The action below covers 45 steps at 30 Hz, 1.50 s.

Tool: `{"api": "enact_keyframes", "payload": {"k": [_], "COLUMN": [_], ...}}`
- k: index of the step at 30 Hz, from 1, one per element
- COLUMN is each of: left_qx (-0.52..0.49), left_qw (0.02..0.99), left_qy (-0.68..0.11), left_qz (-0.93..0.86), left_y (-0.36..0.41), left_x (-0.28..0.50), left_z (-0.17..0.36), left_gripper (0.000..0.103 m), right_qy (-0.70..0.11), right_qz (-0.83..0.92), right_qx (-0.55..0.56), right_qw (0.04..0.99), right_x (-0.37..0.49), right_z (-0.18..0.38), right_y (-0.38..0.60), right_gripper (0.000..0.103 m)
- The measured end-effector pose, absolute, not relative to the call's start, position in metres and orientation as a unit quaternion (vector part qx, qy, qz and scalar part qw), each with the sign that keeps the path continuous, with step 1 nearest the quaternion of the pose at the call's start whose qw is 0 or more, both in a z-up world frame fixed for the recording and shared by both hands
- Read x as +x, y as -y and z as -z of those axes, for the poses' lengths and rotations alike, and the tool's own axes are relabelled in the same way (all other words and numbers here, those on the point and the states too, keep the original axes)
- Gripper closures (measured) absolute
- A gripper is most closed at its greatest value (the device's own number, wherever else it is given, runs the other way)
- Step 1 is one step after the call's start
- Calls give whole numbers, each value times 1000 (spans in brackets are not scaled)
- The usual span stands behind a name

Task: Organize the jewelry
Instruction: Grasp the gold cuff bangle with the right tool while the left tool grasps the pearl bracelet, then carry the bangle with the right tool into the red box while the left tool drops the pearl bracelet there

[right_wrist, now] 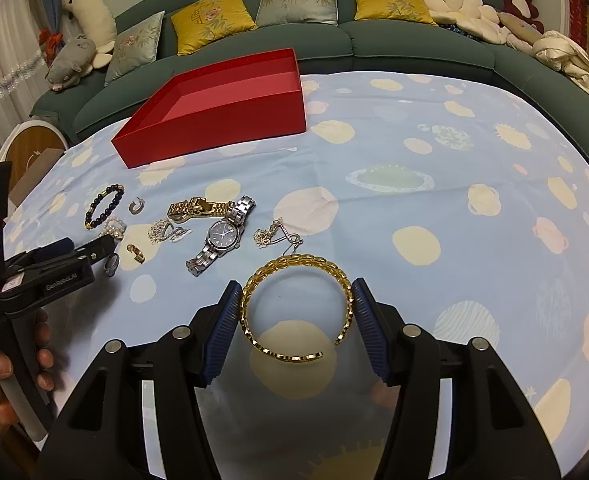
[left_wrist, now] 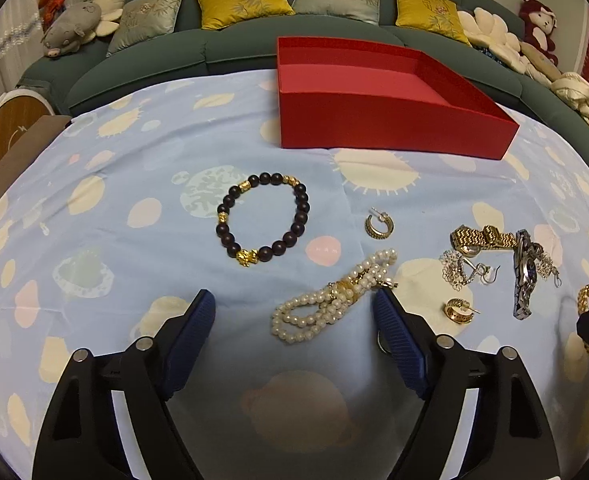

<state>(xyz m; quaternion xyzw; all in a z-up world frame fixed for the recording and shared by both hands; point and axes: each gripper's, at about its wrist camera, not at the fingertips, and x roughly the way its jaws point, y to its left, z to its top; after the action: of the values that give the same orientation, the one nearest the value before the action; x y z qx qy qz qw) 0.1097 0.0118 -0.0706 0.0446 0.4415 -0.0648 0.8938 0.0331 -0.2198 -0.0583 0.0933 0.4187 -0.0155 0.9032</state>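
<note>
Nearest my right camera, the right gripper (right_wrist: pixel 296 312) is clenched on an open gold link bangle (right_wrist: pixel 294 308), a ribbed blue pad touching each side, above the blue patterned cloth covering the surface (right_wrist: pixel 434 184). I judge the bangle stiff but springy at its gap, light and slick, so squeezing across the closed sides as now suits it.

My left gripper (left_wrist: pixel 294 312) is released, its pads standing either side of a coiled white pearl strand with gold clasp (left_wrist: pixel 330 300) without pressing it. The pearls will be limp and prone to slip and trail; I would pinch the bunched middle near the clasp.

Farther off lie a dark wooden bead bracelet with gold charms (left_wrist: pixel 264 218) and, to the right, a steel watch (right_wrist: pixel 222 236). The empty red cardboard box (left_wrist: pixel 374 120) sits at the far edge.
</note>
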Motion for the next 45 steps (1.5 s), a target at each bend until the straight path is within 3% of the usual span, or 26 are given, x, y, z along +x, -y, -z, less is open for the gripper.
{"api": "enact_keyframes", "payload": {"k": [5,10,12,14,45], "left_qx": [47,58,56,50,-48], "left_qw": [894,895,893,891,915], "left_qy": [-439,-431,-432,-434,-353], "left_qz": [80,102,111,126,189], "left_y": [-7,1,3,3,-28], "left_x": [108,100,97,95,66], "left_z": [68,66,66,65,-45], "left_gripper": [41,77,83,97,98], "right_qy": [-421,-421,-420,-419,-361], "right_qz": [14,14,13,11,-30], "right_qx": [93,93,92,90,96], "right_qw": [902,902,903,903,927], "right_x": [34,35,35,35,37], "right_z": [60,59,58,58,-2], "right_y": [220,219,217,216,186], "right_gripper": [48,48,48,48,48]}}
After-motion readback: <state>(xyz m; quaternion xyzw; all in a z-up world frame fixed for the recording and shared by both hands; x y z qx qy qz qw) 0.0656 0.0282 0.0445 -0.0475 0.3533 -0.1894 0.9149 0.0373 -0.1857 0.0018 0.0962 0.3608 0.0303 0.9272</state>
